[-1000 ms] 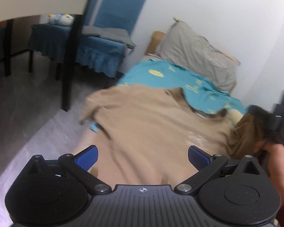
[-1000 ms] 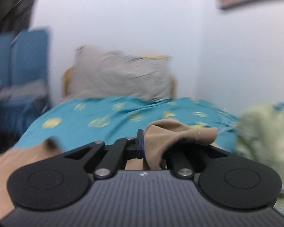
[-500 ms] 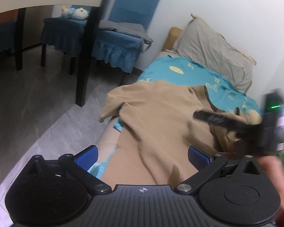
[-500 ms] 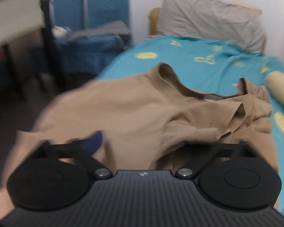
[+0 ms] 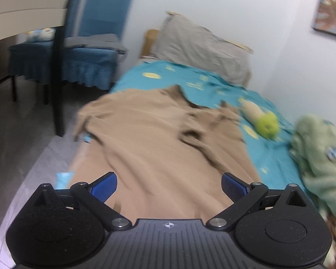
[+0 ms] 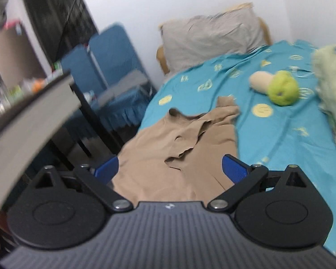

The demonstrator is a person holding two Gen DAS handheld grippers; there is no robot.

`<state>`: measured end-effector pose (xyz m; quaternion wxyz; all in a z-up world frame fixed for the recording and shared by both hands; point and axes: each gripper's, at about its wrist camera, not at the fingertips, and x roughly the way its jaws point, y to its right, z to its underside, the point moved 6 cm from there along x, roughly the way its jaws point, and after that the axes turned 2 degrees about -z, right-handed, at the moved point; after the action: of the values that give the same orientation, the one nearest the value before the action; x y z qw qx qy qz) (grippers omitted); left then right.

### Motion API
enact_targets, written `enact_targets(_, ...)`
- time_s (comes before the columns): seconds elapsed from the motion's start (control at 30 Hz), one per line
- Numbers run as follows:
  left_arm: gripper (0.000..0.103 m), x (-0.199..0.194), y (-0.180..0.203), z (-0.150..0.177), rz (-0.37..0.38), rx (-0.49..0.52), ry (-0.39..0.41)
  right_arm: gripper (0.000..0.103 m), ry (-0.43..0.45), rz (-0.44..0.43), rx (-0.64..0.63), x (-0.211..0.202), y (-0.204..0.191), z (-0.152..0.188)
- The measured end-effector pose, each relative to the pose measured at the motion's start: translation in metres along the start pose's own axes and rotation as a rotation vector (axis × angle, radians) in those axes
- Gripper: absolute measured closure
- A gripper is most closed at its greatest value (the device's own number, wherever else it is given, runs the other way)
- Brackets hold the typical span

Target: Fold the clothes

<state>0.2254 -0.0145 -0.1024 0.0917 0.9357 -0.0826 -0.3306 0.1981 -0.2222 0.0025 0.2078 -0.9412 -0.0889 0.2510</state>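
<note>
A tan garment (image 5: 156, 148) lies spread on the bed, its left edge hanging over the side. One corner is folded inward and lies crumpled on top near the collar (image 5: 197, 132). My left gripper (image 5: 169, 187) hovers over the near end of the garment, open, with nothing between its blue pads (image 5: 104, 187). In the right wrist view the same garment (image 6: 168, 163) lies below and ahead of my right gripper (image 6: 170, 169), which is open and holds nothing. The folded corner (image 6: 190, 132) rests free on the cloth.
The bed has a teal patterned sheet (image 6: 280, 134) and a grey pillow (image 5: 201, 47) at its head. A green and beige plush toy (image 6: 280, 88) and a pale green blanket (image 5: 320, 157) lie to the right. Blue chairs (image 5: 94, 51) and a table (image 6: 29, 116) stand left of the bed.
My right gripper let go of the tan cloth corner, opened wide and pulled back toward the near left. The corner now lies on the garment. My left gripper stayed open and its view swung right.
</note>
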Motion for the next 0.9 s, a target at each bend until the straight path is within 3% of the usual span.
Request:
enact_targets(0.13, 0.009, -0.010, 0.037, 0.019, 0.086, 0.064, -0.057, 0.002, 0.078, 0.080, 0.078, -0.054, 0.041, 0.017)
enact_targets(0.23, 0.017, -0.012, 0.063, 0.038, 0.181, 0.067, -0.145, 0.002, 0.087, 0.129, 0.162, -0.067, 0.073, 0.021)
enact_targets(0.37, 0.032, -0.013, 0.091, 0.068, 0.298, 0.054, -0.265, 0.002, 0.111, 0.130, 0.261, -0.065, 0.100, 0.015)
enact_targets(0.7, 0.072, -0.006, 0.145, 0.138, 0.434, 0.186, -0.438, 0.002, 0.053, 0.079, 0.379, -0.050, 0.128, 0.023)
enact_targets(0.8, 0.089, -0.002, 0.153, 0.151, 0.432, 0.211, -0.465, 0.002, 0.028, 0.063, 0.386, -0.043, 0.128, 0.025)
enact_targets(0.9, 0.099, 0.002, 0.149, 0.154, 0.409, 0.204, -0.467, 0.002, 0.002, 0.054, 0.384, -0.035, 0.127, 0.028)
